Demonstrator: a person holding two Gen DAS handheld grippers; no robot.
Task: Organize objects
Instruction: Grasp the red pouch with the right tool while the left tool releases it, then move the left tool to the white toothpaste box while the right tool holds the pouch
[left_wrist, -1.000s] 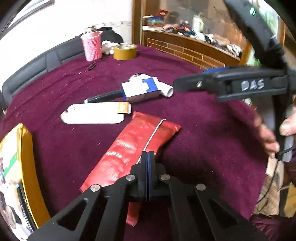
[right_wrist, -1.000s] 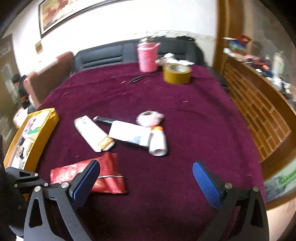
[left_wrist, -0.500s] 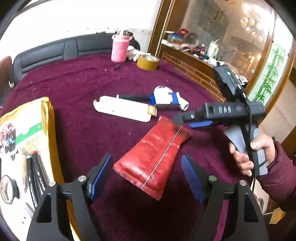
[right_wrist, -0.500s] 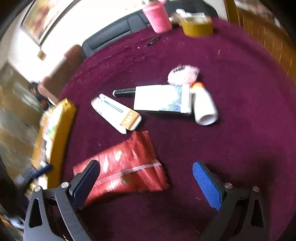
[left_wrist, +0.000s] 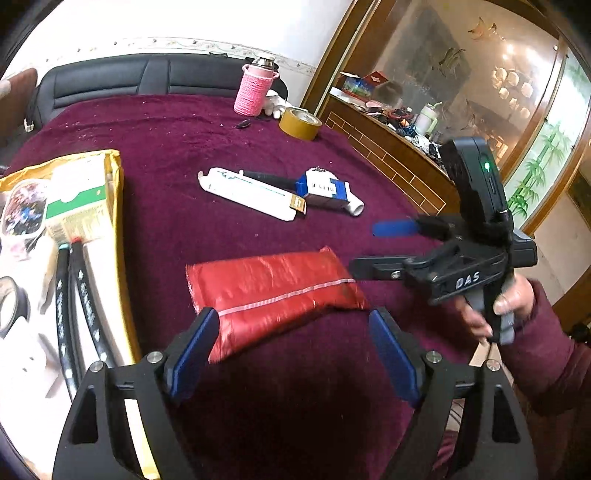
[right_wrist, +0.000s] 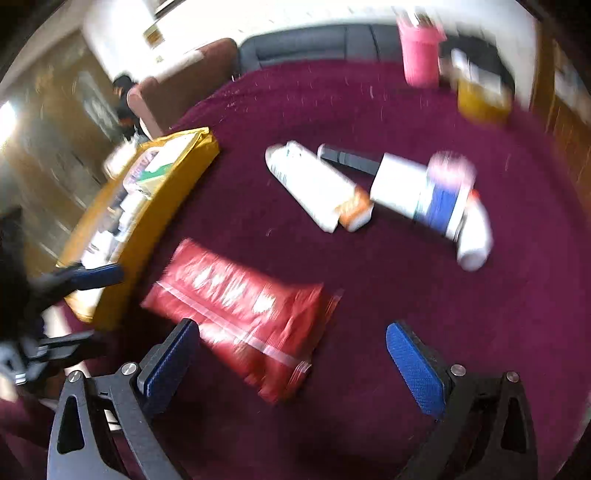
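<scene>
On the maroon desk (left_wrist: 155, 122), lying flat just beside the yellow box (left_wrist: 114, 206): red packet (left_wrist: 273, 288), untouched. Opening wider above its near corner: left tongs (left_wrist: 291, 350), nothing pressed between the pads. Hovering at the packet's far end: right tongs (right_wrist: 291, 365), spread wide, gripping nothing. Resting well apart, toward mid-desk: white carton (left_wrist: 251, 192) and blue-and-white box (left_wrist: 325, 190). Judged step: approaching the packet for pickup. Next move calling for lowering over the packet's narrow width, closing, then carrying to the box.
</scene>
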